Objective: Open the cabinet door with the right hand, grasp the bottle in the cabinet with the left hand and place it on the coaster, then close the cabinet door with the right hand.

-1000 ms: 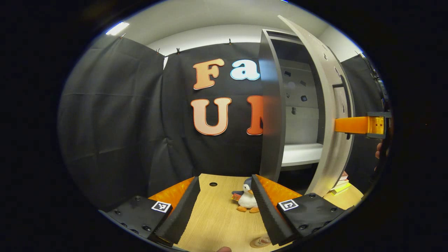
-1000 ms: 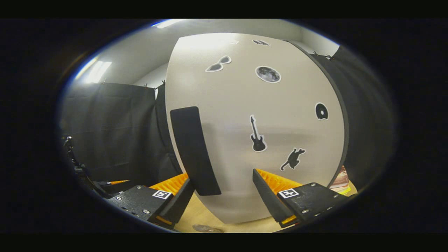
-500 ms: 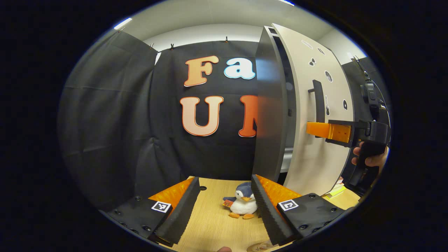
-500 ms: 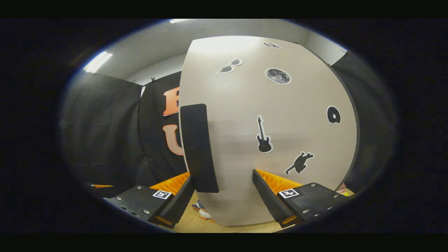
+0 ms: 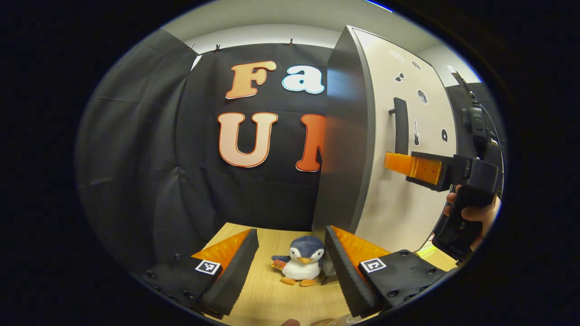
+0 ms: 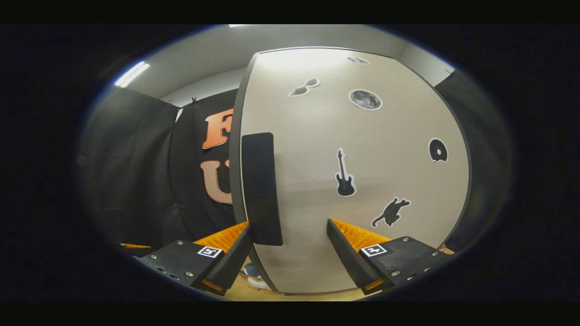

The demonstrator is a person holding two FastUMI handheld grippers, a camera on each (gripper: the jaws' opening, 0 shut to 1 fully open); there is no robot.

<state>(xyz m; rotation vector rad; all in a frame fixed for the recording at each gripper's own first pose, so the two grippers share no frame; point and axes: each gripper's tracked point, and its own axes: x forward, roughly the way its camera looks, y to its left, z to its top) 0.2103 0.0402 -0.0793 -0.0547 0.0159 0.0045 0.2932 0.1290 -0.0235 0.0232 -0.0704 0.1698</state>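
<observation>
The tall cabinet (image 5: 344,149) stands at the right of the table, its pale door (image 5: 408,213) lying flush against the dark side panel. In the right gripper view the door (image 6: 362,181), dotted with stickers, is very close, and its dark vertical handle (image 6: 260,190) hangs just above my left finger. My right gripper (image 6: 290,253) is open, fingers right up against the door. In the left gripper view it (image 5: 410,165) reaches the door below the handle (image 5: 399,127), held by a hand (image 5: 476,213). My left gripper (image 5: 290,240) is open and holds nothing. A pale sliver (image 5: 337,320) at the bottom edge is too small to identify.
A plush penguin (image 5: 301,267) sits on the wooden table (image 5: 272,299) beside the cabinet's foot, ahead of my left gripper; part of the penguin (image 6: 253,276) also peeks under the door's edge. Black cloth walls close the back and left.
The cabinet door has swung from wide open to flush with the cabinet, my right gripper following against it. My left gripper's view has drifted so the penguin sits more central.
</observation>
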